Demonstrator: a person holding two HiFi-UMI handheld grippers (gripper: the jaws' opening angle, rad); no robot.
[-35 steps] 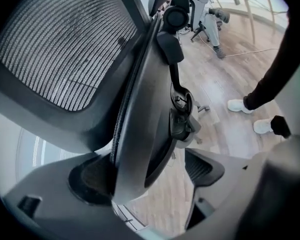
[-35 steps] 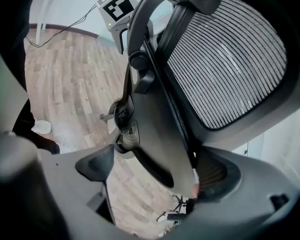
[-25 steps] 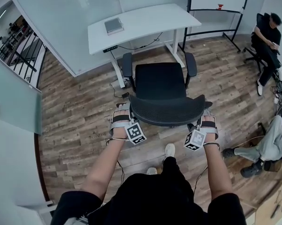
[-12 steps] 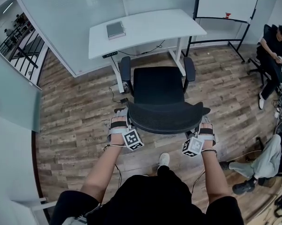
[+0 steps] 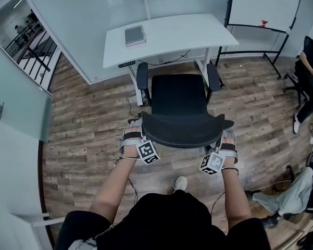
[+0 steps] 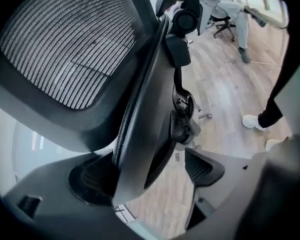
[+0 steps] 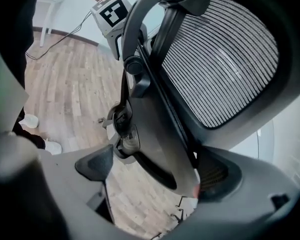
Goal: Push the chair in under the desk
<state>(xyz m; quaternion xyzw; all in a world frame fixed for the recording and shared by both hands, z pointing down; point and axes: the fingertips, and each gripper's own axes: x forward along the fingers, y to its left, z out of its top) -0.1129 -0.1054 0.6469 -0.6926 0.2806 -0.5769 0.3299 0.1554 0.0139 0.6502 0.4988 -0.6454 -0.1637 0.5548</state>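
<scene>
The chair point(image 5: 179, 100) stands facing the desk point(image 5: 172, 33), its armrests near the desk's front edge and its seat still outside it. The left gripper point(image 5: 134, 132) and the right gripper point(image 5: 226, 139) are both spread wide. Each straddles one side rim of the mesh backrest point(image 5: 182, 130), with only its outer jaw touching.

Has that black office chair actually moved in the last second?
Yes. The chair has rolled forward, toward the desk: the gap between it and the desk's front edge has nearly closed.
</scene>
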